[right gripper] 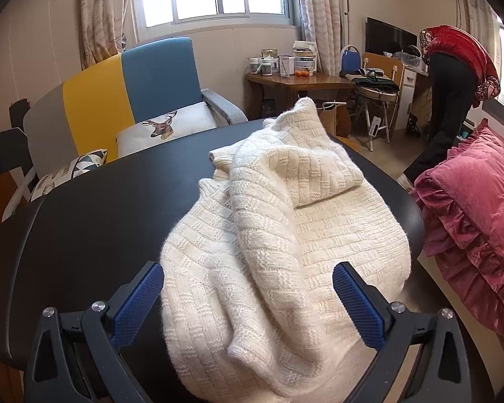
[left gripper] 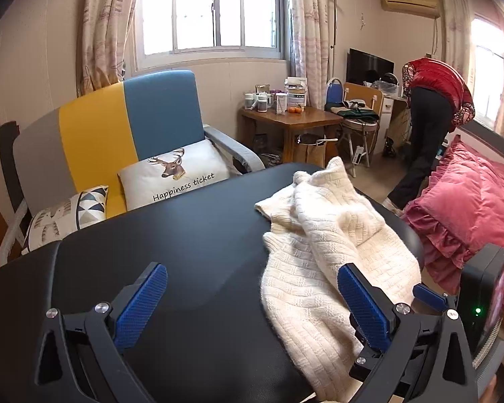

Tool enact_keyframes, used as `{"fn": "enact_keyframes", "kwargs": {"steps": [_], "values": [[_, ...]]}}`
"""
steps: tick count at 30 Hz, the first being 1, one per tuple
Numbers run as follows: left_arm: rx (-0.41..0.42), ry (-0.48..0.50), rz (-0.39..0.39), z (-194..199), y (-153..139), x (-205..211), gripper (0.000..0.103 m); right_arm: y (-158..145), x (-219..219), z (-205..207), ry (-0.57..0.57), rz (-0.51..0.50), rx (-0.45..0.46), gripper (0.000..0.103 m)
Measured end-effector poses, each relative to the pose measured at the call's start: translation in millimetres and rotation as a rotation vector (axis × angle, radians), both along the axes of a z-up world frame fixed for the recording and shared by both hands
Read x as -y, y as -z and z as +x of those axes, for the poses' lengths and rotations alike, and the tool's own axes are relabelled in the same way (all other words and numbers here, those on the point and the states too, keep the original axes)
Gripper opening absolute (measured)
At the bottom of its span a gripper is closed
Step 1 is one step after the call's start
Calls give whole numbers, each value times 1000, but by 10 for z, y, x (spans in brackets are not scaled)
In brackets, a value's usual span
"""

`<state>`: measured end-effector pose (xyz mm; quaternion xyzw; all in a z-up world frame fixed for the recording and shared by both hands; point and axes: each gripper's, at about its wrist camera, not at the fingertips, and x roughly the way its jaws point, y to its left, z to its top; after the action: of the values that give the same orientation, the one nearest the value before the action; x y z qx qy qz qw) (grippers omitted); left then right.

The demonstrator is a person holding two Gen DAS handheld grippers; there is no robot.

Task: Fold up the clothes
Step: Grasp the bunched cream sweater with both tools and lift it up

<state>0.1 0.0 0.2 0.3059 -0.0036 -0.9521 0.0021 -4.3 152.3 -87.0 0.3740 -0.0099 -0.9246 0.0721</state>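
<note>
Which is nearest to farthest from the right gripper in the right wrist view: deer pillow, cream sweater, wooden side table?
From the right gripper:
1. Cream sweater, crumpled on the black table, right between the open fingers.
2. Deer pillow, on the armchair, ahead left.
3. Wooden side table, by the far wall, ahead right.

Bright light comes in the big window (left gripper: 211,10) with curtains (left gripper: 104,23). A blue and yellow chair (left gripper: 117,117) has pillows (left gripper: 174,171). A brown table (left gripper: 292,121) stands by the wall. A pink bed (left gripper: 470,201) is nearby.
</note>
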Motion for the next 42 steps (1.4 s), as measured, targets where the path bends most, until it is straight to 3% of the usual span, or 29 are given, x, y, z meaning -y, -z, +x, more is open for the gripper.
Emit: {"fn": "enact_keyframes", "kwargs": {"steps": [3, 7, 17, 21, 24, 27, 32, 35, 40, 42], "values": [[6, 6, 1, -2, -7, 14, 103, 3, -13, -10, 1, 13, 0, 103], [28, 26, 83, 38, 17, 179, 103, 8, -29, -24, 2, 29, 0, 103], [246, 130, 191, -36, 598, 149, 103, 19, -72, -57, 5, 71, 1, 103], [389, 86, 344, -63, 985, 381, 103, 23, -88, -71, 6, 88, 1, 103], [440, 56, 451, -65, 1138, 595, 103, -74, -149, -81, 10, 101, -42, 103], [430, 53, 566, -85, 1131, 741, 103, -112, -283, -130, 22, 23, -42, 103], [428, 133, 754, -221, 1108, 706, 103, 27, -611, -240, 42, -180, 52, 103], [460, 174, 777, -363, 1135, 515, 103, 102, -718, -218, 45, -192, 78, 103], [566, 107, 765, -475, 1420, 366, 103, 217, -830, -165, 61, -127, 101, 103], [611, 79, 811, -489, 1550, 396, 103, 278, -867, -189, 73, -127, 120, 103]]}}
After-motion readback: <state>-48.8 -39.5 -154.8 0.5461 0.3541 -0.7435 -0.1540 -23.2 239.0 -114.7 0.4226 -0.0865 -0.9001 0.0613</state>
